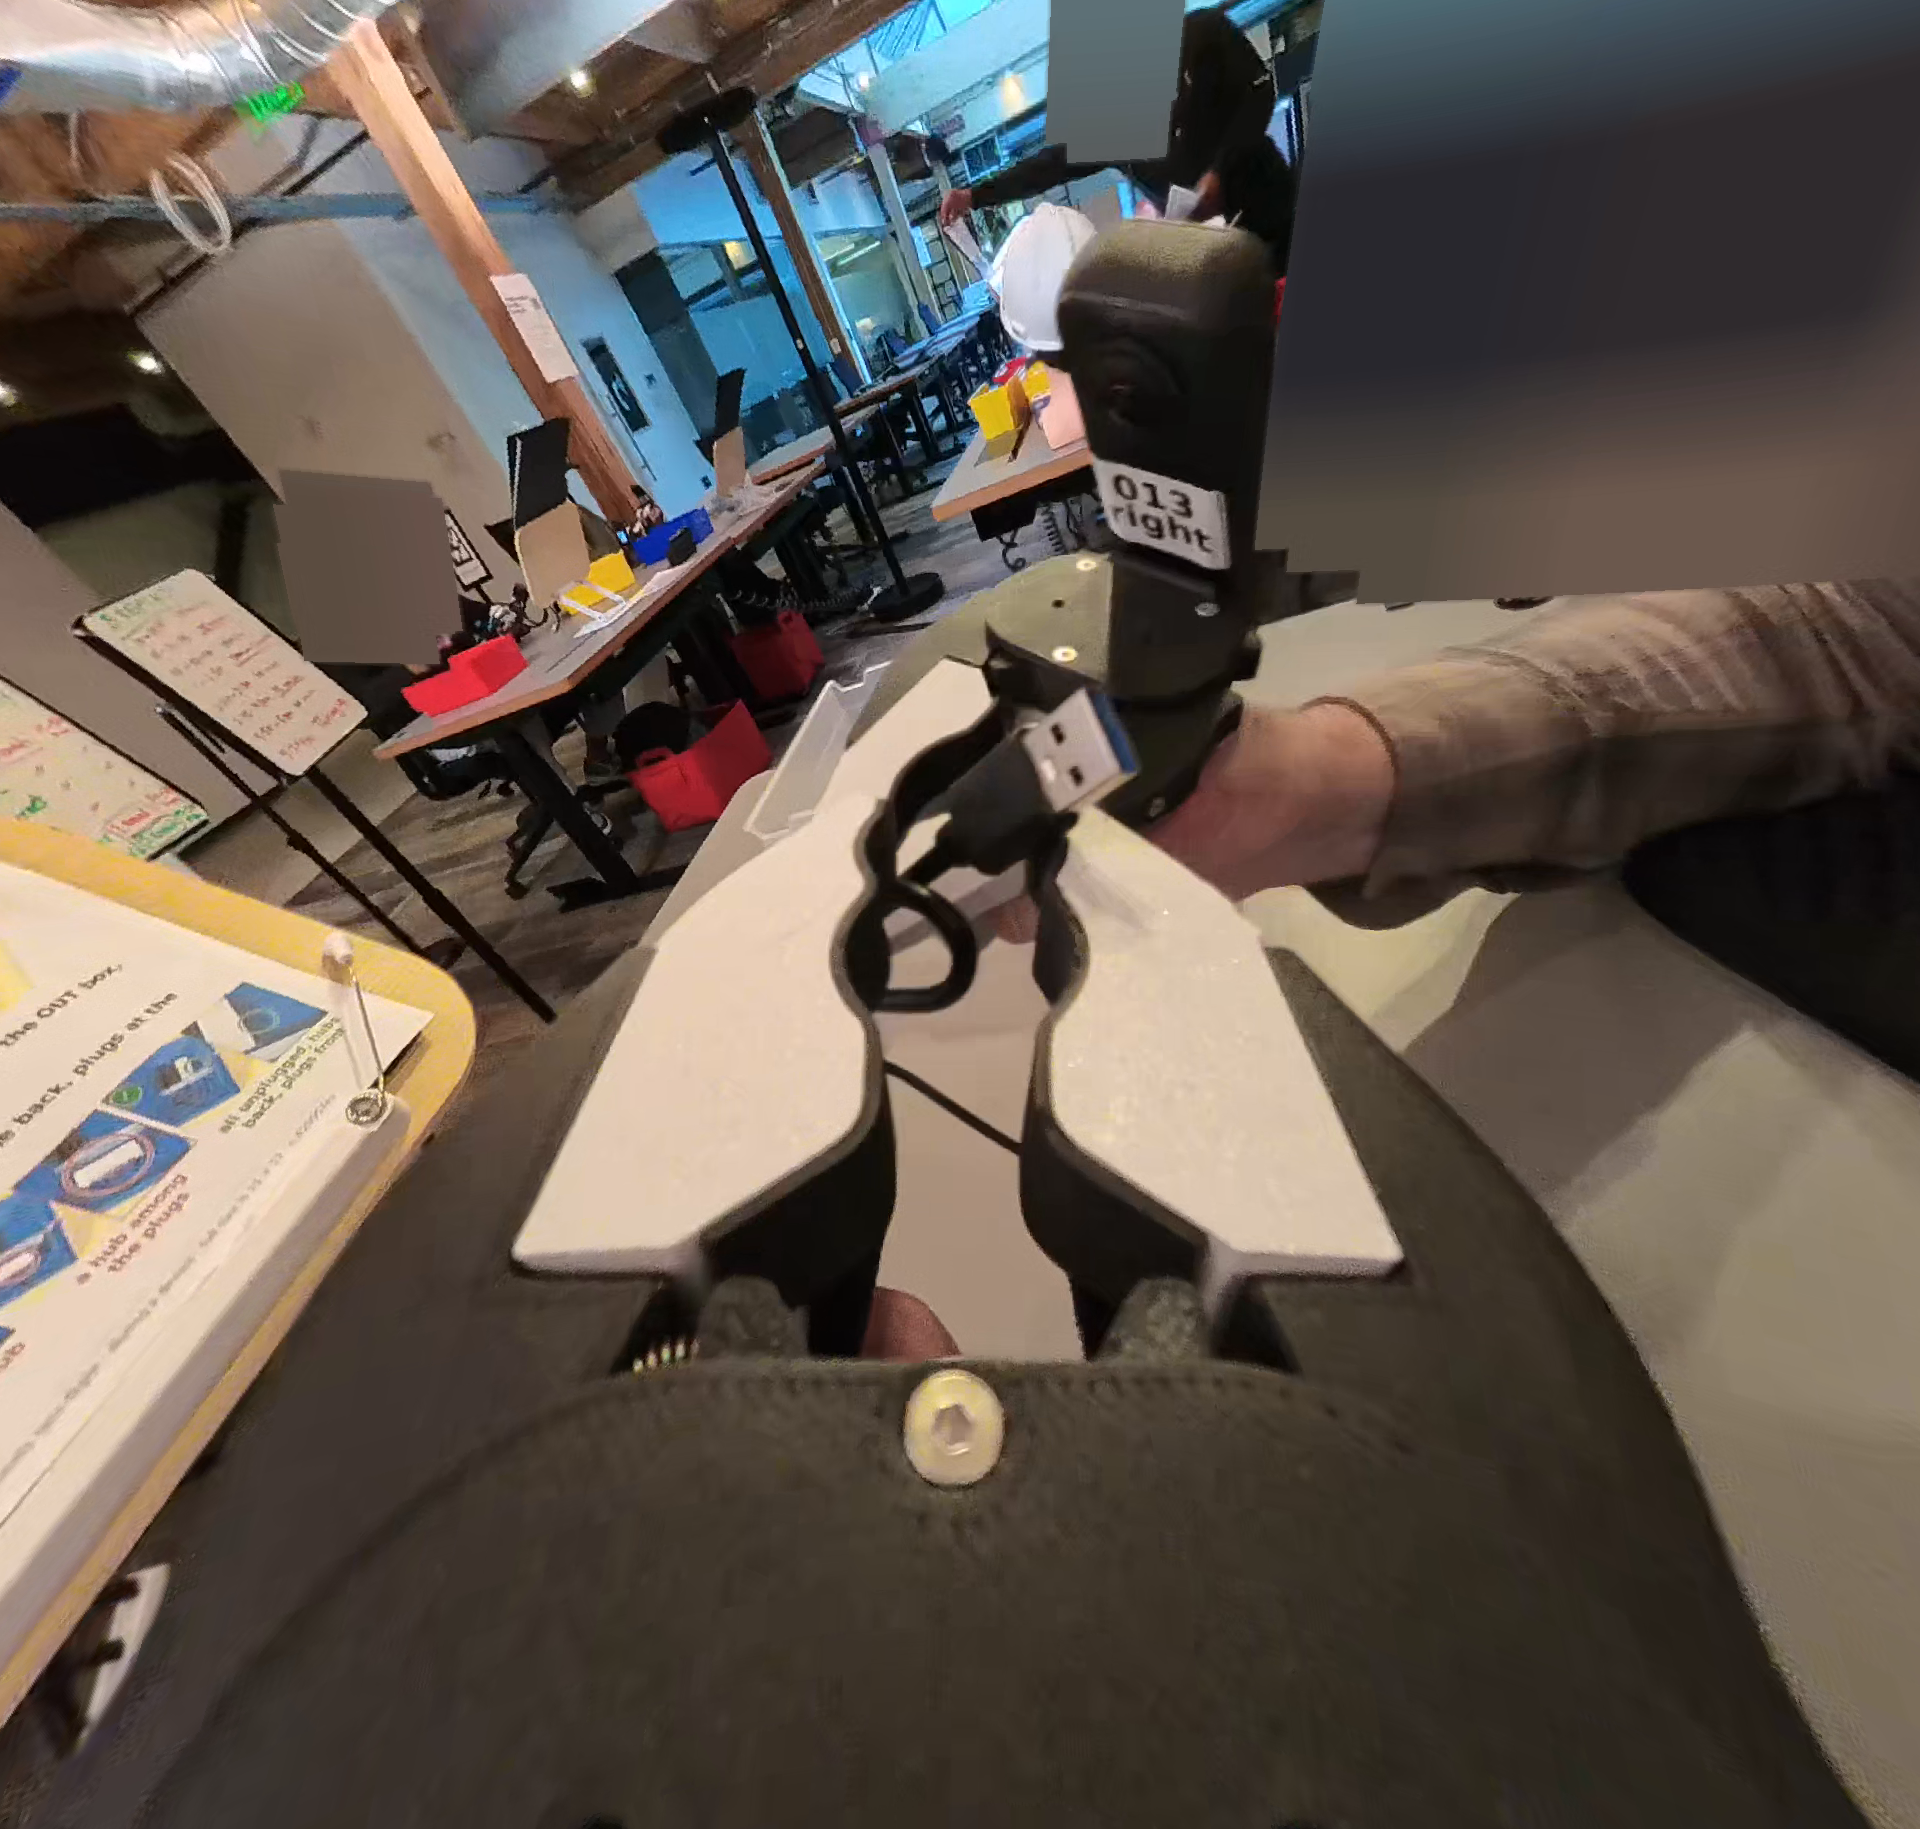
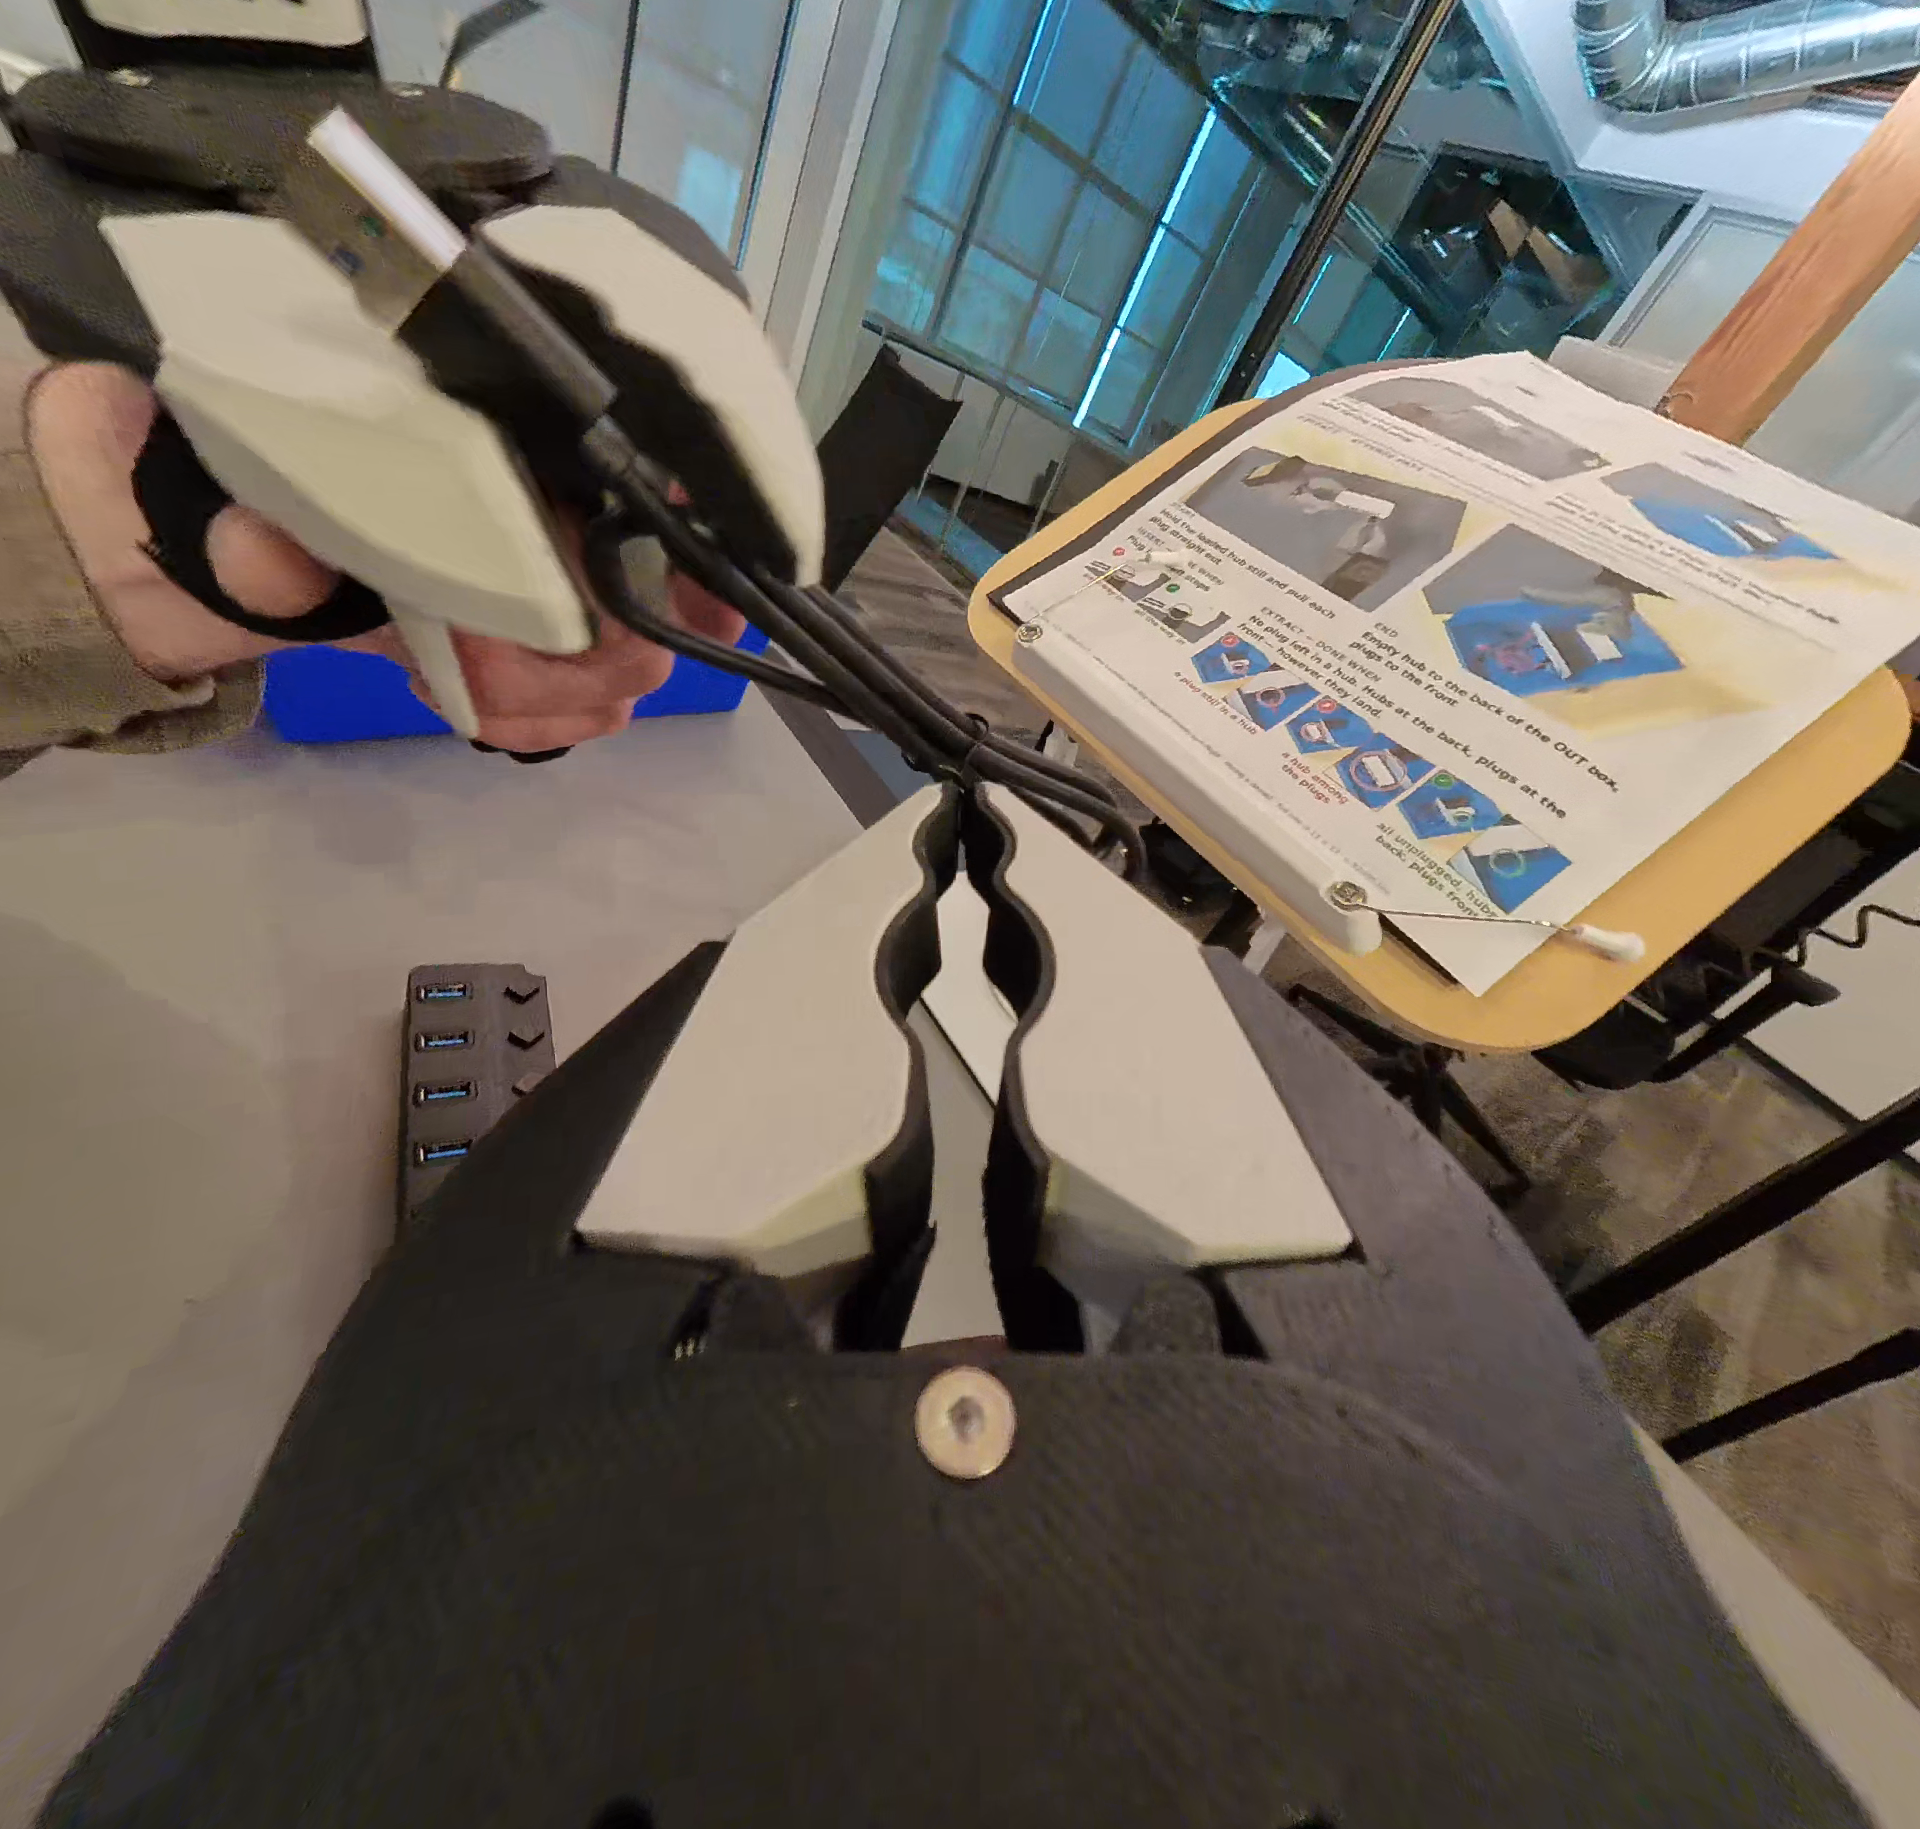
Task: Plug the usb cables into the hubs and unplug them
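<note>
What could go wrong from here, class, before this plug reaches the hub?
1. The left gripper pinches the plug at an angle, so it may meet a port crooked.
2. The right gripper grips the bundled cable; pulling apart could tug the plug loose.
3. The hub lies unheld on the table and might slide.

— What can't you make out?

— My hub (image 2: 473, 1073): its lower end sits behind my right gripper (image 2: 961, 813), so I can't count the ports. The blue box (image 2: 343, 693): mostly hidden by my left hand (image 2: 540, 678).

— And the cable?

— The cable (image 1: 914, 906): its far end is lost behind my left gripper (image 1: 961, 906). The instruction sheet (image 1: 114, 1114): cut by the frame's left edge.
</note>
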{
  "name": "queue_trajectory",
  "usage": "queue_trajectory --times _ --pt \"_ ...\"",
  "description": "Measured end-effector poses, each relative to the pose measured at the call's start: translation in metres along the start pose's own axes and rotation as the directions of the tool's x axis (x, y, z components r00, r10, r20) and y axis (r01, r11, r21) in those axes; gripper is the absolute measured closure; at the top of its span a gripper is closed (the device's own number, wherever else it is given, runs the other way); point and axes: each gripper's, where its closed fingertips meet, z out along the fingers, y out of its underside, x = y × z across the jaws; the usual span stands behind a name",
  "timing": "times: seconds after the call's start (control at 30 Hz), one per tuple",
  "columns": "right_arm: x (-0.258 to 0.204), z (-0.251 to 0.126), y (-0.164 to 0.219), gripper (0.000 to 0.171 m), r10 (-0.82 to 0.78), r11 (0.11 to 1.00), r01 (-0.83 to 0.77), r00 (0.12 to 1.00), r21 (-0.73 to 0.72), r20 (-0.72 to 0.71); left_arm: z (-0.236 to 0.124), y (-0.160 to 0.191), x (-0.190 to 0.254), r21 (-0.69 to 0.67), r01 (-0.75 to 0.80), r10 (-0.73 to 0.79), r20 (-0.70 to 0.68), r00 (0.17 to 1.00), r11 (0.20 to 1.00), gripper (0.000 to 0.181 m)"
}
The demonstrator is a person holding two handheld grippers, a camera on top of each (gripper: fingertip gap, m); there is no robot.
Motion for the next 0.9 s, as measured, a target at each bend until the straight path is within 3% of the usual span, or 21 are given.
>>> queue_trajectory --times 0.1,0.37,0.6,0.9 --pt "0.002 -0.002 -0.002 0.171 0.007 1.000 -0.007 1.000 0.017 -0.001 -0.003 -0.003 0.010 0.028 0.004 -0.002 -0.065 0.998 1.000 0.159" --pt "-0.001 -0.002 -0.006 0.171 0.004 1.000 -0.004 1.000 0.029 -0.004 -0.008 0.021 0.033 -0.135 -0.068 0.039 -0.206 0.978 0.989 0.157" --pt "-0.003 -0.001 -0.004 0.171 0.054 0.998 -0.054 0.998 0.042 0.018 -0.005 0.052 0.041 -0.272 -0.165 0.099 -0.241 0.966 0.948 0.155" --pt "-0.001 -0.004 -0.008 0.171 0.150 0.982 -0.158 0.986 0.108 0.073 -0.004 0.076 0.029 -0.337 -0.173 0.106 -0.207 0.973 0.926 0.154"
